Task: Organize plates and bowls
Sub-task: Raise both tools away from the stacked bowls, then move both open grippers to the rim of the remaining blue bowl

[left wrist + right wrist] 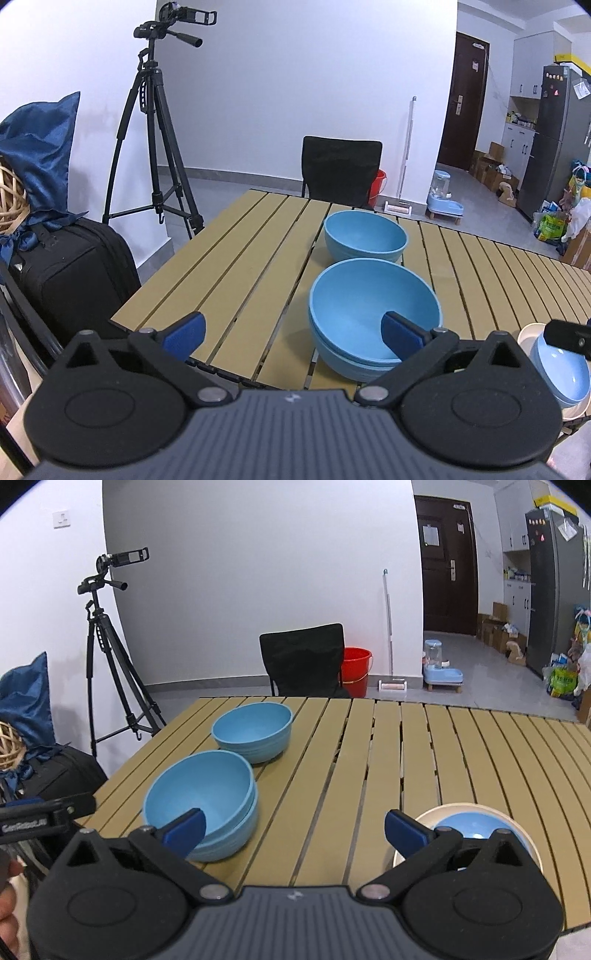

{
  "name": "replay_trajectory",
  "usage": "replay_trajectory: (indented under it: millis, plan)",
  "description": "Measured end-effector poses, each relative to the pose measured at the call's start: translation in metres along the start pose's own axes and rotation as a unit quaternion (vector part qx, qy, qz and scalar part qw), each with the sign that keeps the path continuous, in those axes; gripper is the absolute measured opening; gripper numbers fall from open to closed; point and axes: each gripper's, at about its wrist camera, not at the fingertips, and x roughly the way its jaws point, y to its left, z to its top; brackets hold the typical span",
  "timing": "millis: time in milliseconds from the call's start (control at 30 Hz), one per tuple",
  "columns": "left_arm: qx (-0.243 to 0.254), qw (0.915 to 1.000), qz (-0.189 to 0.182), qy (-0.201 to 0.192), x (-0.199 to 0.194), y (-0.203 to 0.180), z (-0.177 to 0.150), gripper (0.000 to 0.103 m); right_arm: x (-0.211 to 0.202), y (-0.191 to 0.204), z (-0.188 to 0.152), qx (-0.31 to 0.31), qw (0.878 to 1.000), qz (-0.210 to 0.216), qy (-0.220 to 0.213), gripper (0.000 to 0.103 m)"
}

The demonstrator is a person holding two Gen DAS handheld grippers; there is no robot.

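Plainly, the left gripper [293,334] stands with its jaws spread as wide as they go, and nothing is gripped between them. Its right blue pad [402,334] shows in front of the near stack of blue bowls [369,314], but whether it touches the rim I cannot tell. The right gripper [294,830] is likewise wide open and empty, with bare slats of the wooden slatted table [369,757] showing between its pads.

The near stack looks like two or three matte blue bowls nested together, standing upright near the table's front edge. At twelve o'clock from it, just beside it though apart, stands a second blue bowl [365,236], also upright and empty. In the right wrist view, at about four o'clock from the stack and well apart, a glossy light-blue bowl [469,823] sits inside a cream bowl or plate [424,818], partly hidden by the gripper's right finger.

Both grippers point forward and tilt downward over the table's near edge. Part of the left gripper shows at nine o'clock in the right wrist view, with the person's hand [7,893] below it.
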Motion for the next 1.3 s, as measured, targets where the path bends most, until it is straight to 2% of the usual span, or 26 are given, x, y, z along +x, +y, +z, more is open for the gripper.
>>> replay_trajectory:
  millis: [233,533,900,1300]
  plan:
    - [0.016,0.9998,-0.015,-0.002,-0.011,-0.007,-0.005,0.103,-0.024,0.007,-0.012,-0.012,1.000,-0.002,-0.007,0.103]
    - [0.025,0.9992,-0.028,-0.008,-0.011,-0.008,-0.001,0.103,-0.030,-0.012,-0.010,0.007,1.000,-0.019,-0.006,0.103]
    - [0.044,0.9989,-0.015,-0.008,0.009,-0.004,0.027,0.103,0.009,-0.023,0.016,0.004,0.999,-0.016,0.028,0.103]
    - [0.064,0.9977,-0.022,0.012,0.052,0.000,0.072,0.103,0.065,-0.030,0.062,-0.035,0.997,-0.003,0.063,0.103]
